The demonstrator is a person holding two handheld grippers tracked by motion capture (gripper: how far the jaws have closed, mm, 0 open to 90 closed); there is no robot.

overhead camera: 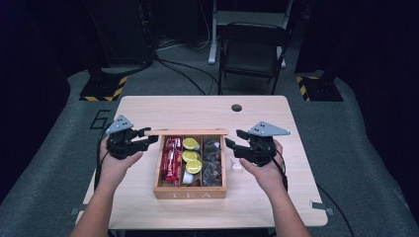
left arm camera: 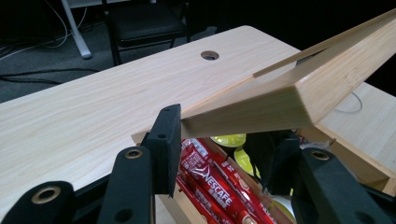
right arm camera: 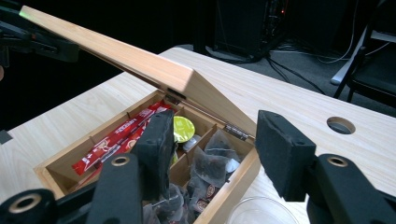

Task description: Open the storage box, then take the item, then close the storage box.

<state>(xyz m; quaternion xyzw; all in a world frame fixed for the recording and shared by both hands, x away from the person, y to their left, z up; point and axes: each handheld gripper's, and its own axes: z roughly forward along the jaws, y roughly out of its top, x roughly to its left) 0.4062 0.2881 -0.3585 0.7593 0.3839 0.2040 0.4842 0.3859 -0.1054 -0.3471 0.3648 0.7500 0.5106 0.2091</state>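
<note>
Black jaws of the left gripper [left arm camera: 219,154] pinch the near corner of the wooden lid [left arm camera: 289,93], holding it tilted up over the tea box [overhead camera: 190,190] at mid-counter [overhead camera: 148,111]. Opening looks half done; next, swing the lid farther back. Inside: red Nescafe sticks [overhead camera: 171,158] left, yellow-lidded capsules [overhead camera: 191,155] middle, dark tea bags [overhead camera: 213,163] right. Right gripper [right arm camera: 212,154] stands spread, holding nothing, a clear glass [right arm camera: 264,212] just beside the box
</note>
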